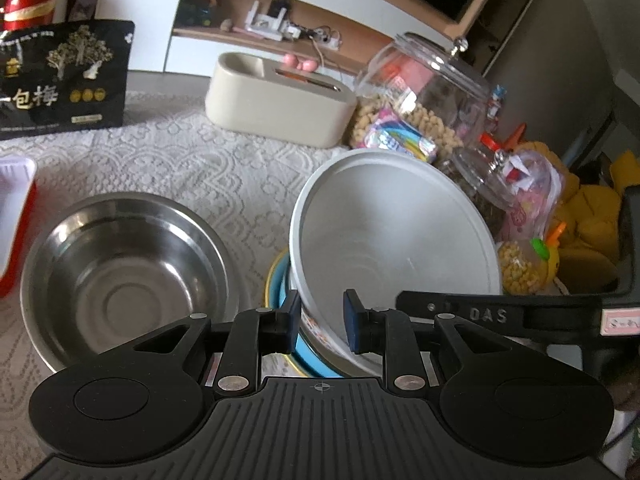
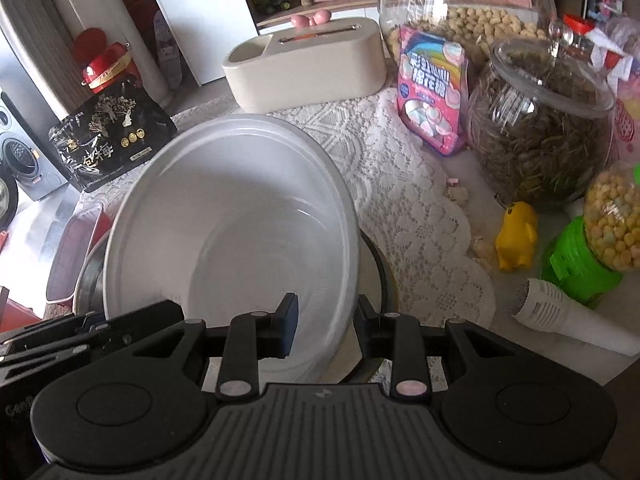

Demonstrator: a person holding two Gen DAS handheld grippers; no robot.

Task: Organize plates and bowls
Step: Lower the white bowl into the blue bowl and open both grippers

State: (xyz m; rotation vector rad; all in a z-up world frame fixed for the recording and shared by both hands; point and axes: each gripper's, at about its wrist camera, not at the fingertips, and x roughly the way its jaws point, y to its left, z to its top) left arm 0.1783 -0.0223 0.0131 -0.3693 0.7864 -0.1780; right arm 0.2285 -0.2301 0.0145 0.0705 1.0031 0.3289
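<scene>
- Only the left wrist view shows the empty steel bowl (image 1: 124, 276) whole, round and shiny with ringed reflections in its bottom, standing on the lace cloth (image 1: 192, 160) left of the white bowl (image 1: 396, 232); the right wrist view catches just a sliver of its rim (image 2: 90, 276).
- Only the right wrist view shows the yellow toy (image 2: 517, 246), the white microphone (image 2: 576, 316) and the green-based candy dispenser (image 2: 600, 240) on the bare counter (image 2: 520, 344) past the cloth's scalloped edge.
- Both views share the beige oval box (image 1: 280, 100), the black snack bag (image 1: 64, 80) and the clear glass jars (image 2: 540, 120) of nuts and seeds (the pink marshmallow packet (image 2: 434, 92) leans against one).
- The white bowl is smooth, matte plastic with a wide flat rim, tilted, and sits over a blue plate with a yellow edge (image 1: 280, 292); whether it rests fully on that plate I cannot tell.
- The left hand-held gripper (image 1: 322, 320) straddles the bowl's near rim, one blue pad (image 1: 295, 320) outside the wall and one inside, pinching the wall.
- The right hand-held gripper (image 2: 326, 322) pinches the same bowl's rim from the other side, its left finger inside the bowl and its right finger outside, with a dark round rim (image 2: 380, 264) showing beneath.
- The right hand-held gripper's black body is visible in the left wrist view beside the bowl.
</scene>
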